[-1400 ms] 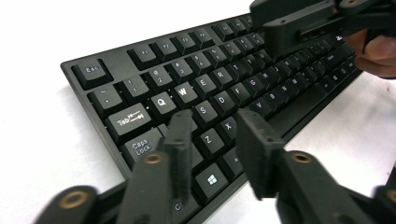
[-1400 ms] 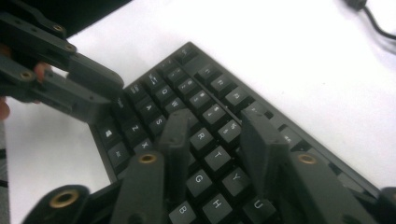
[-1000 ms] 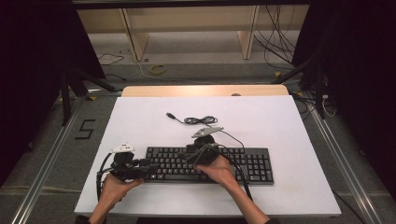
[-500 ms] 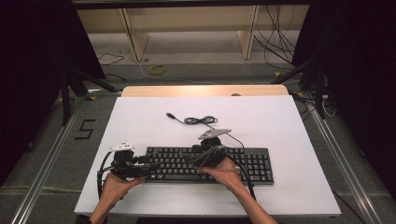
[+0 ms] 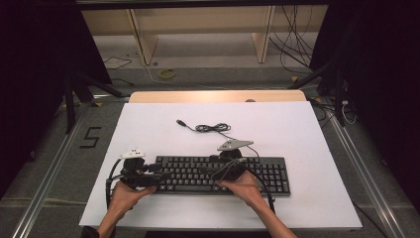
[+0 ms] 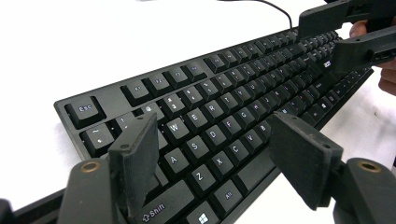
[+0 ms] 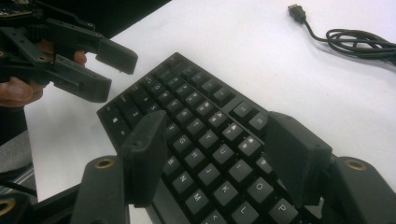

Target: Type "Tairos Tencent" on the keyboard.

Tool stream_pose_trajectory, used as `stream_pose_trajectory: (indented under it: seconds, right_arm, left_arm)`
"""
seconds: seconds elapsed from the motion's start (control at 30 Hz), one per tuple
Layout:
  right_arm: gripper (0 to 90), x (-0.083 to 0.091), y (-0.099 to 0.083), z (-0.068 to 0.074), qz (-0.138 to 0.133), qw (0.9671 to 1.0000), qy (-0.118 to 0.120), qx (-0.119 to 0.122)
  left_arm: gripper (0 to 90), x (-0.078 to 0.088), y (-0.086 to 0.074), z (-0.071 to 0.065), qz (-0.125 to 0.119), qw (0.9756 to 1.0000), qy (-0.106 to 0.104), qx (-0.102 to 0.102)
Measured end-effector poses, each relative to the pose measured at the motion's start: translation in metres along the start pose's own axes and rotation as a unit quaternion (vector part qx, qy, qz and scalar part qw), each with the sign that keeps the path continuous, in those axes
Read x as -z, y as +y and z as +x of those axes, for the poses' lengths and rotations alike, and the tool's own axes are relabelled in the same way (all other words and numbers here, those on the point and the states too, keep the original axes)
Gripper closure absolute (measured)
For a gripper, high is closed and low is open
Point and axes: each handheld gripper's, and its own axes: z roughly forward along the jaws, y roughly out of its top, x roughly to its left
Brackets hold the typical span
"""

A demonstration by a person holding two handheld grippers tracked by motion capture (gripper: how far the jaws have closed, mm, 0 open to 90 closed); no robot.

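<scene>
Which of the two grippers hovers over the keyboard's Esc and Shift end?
The left gripper: it sits at the left end of the keyboard, jaws open above the Shift key, while the right gripper hangs over the middle keys.

In the high view, the right hand [image 5: 245, 186] and its gripper [image 5: 210, 173] cover the keyboard's [image 5: 277, 173] middle keys; key lettering there is too small to read.

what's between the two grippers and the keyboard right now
Nothing visible. The left gripper hovers at the keyboard's left end and the right gripper over its middle, both with jaws open and empty.
</scene>
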Motion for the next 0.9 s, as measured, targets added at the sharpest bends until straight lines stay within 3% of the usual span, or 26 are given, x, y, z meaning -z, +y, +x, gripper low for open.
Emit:
stream_pose_trajectory:
  seconds: [0.4, 0.77, 0.9]
  right_arm:
    - [36.4, 0.009, -0.005, -0.001, -0.009, 0.9999, 0.002, -0.008]
    - [35.7, 0.014, -0.011, -0.001, -0.015, 0.9999, 0.000, -0.007]
    - [35.1, 0.018, -0.014, 0.000, -0.017, 0.9998, 0.000, -0.006]
  left_arm:
    - [36.5, -0.005, 0.004, 0.001, 0.009, 0.9999, 0.002, -0.004]
    - [53.9, -0.011, 0.008, 0.002, 0.030, 0.9994, 0.002, -0.014]
    - [65.0, -0.012, 0.008, 0.002, 0.035, 0.9992, 0.001, -0.020]
